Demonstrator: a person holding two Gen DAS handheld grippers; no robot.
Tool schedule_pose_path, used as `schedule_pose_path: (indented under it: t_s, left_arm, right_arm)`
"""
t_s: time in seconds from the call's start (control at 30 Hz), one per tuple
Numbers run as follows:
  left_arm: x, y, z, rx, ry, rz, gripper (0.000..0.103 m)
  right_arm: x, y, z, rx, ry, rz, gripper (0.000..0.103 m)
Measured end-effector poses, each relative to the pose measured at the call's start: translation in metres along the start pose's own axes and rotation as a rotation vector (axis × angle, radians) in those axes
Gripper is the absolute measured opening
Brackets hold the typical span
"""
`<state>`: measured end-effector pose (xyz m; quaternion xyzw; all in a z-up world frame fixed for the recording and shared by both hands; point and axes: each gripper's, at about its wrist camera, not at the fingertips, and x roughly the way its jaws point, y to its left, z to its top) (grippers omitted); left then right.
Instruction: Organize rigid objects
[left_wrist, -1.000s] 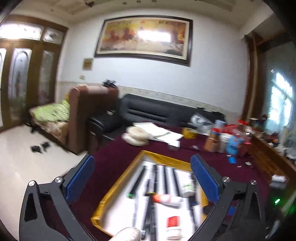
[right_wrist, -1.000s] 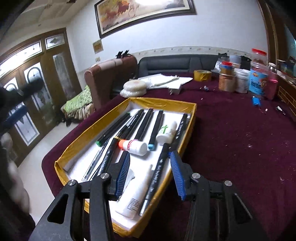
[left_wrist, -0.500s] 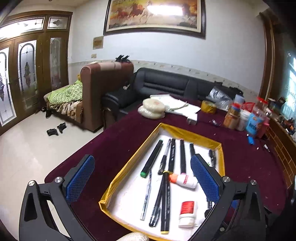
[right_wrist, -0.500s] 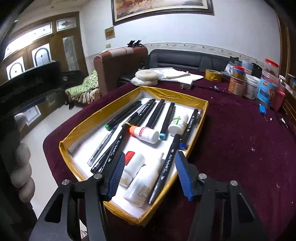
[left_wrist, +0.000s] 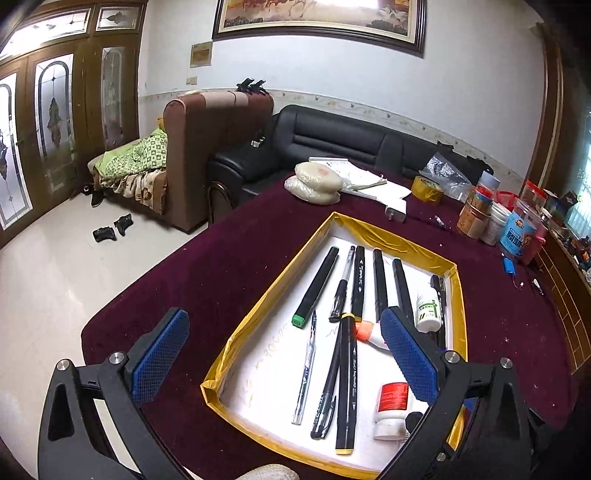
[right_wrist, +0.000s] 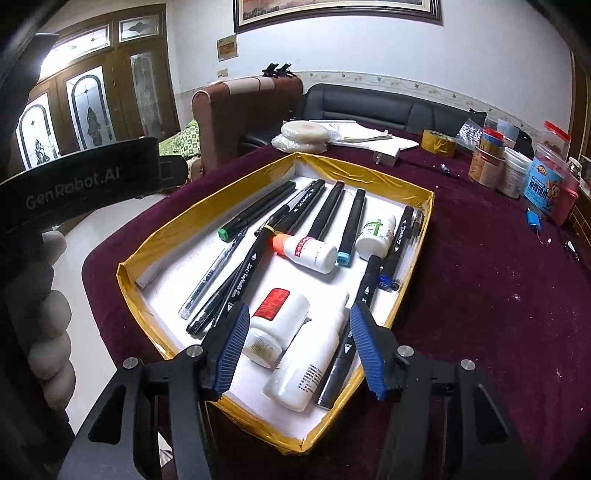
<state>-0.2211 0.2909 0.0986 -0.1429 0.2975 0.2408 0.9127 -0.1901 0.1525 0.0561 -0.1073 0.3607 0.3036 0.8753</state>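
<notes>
My right claw (right_wrist: 295, 349) hovers spread above the near end of the gold-edged tray (right_wrist: 415, 254), its pads either side of two white bottles (right_wrist: 275, 328) without touching. My left claw (left_wrist: 284, 358) gapes wide, empty, over the tray's pens (left_wrist: 345, 380) on the maroon table (left_wrist: 221, 266).

left gripper (left_wrist: 282, 354): black frame, blue cross-hatched pads, silver screws | right gripper (right_wrist: 295, 349): black frame, blue ribbed pads, silver screws | left gripper's body: white "GenRobot.AI" lettering
</notes>
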Motion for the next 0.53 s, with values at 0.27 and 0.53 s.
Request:
schedule_pose_path:
  t_s: [0.27,0.53]
  left_arm:
    - [0.007,-0.002,-0.002,0.010,0.032,0.000,0.103]
    - [0.011,-0.006,0.002,0.021,0.053,0.004,0.103]
  right_arm:
    - [0.002,0.004,-0.002,-0.012,0.013,-0.001,0.053]
    - [0.005,-0.008,-0.002,0.048,0.029,0.024,0.053]
